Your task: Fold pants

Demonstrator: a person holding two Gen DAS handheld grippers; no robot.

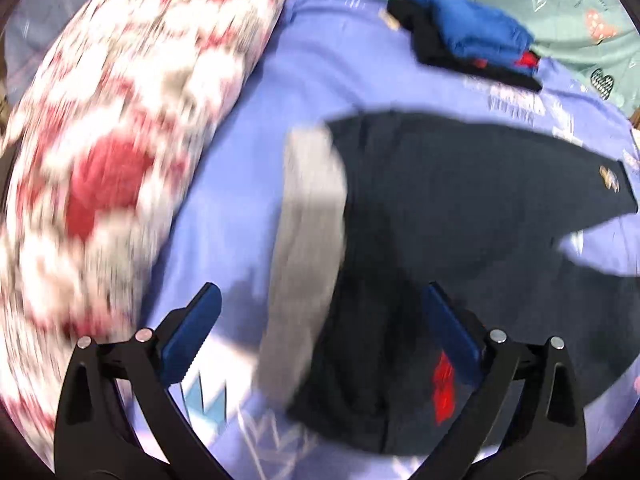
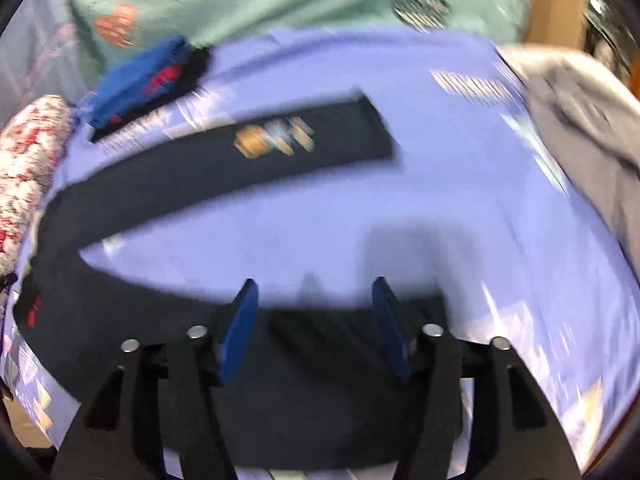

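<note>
Two grippers hover over a bed with nothing between their fingers: the left gripper [image 1: 320, 332] has its blue-padded tongs spread wide above the waist end of the dark navy pants [image 1: 440, 216], and the right gripper [image 2: 314, 324] has its tongs spread too, over the hem of one leg. Those pants lie flat on a lavender-blue bedsheet [image 1: 360, 68], legs parted in a V, with a grey waistband [image 1: 308, 232] at the end near a red-and-white patterned pillow [image 1: 112, 152]. One leg carries a small gold-coloured emblem [image 2: 272, 140] near its hem, and a red mark [image 1: 444, 384] shows close to the waist. Beyond the pants, at the far edge of the sheet, sits a small stack of folded clothes [image 1: 468, 36], a bright blue piece on top of a black one with a bit of red between. A mint-green cover with heart prints [image 1: 560, 4] lies behind that stack. In the right wrist view a grey garment [image 2: 584, 132] is heaped at the right side of the bed. Both views are blurred, so finer detail is hard to read.
</note>
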